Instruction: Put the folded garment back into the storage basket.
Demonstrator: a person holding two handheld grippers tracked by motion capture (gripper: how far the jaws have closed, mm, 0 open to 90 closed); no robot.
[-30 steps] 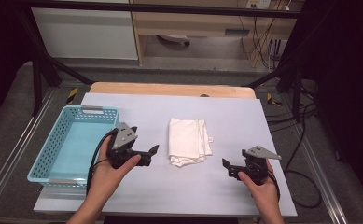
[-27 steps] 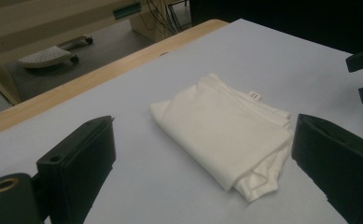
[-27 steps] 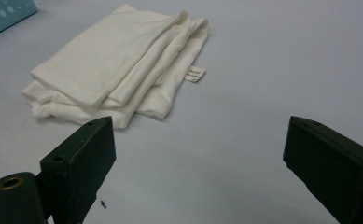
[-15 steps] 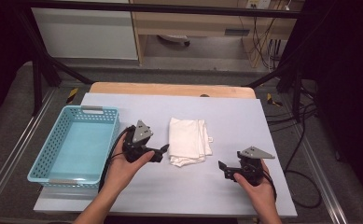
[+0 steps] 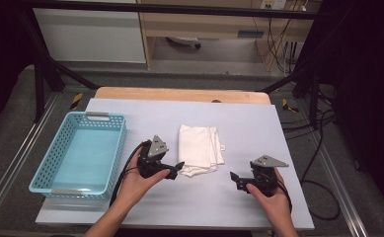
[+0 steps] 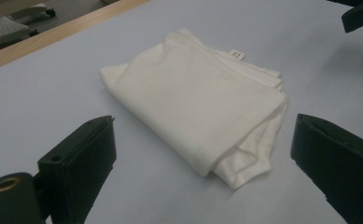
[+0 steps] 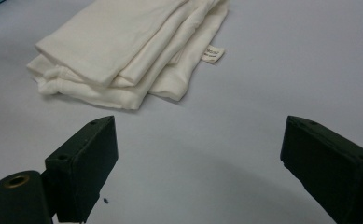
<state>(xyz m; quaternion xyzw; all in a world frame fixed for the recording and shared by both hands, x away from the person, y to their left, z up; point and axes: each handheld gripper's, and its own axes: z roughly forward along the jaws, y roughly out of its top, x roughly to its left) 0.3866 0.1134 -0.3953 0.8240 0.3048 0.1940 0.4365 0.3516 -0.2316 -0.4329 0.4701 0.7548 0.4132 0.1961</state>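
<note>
Cloth (image 5: 199, 149) near corner lies between left gripper's (image 5: 175, 170) spread fingers.

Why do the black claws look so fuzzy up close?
In the left gripper view the cloth is fairly sharp while the near jaws blur; same in the right gripper view; the high view is evenly lit, its surroundings dark.
</note>
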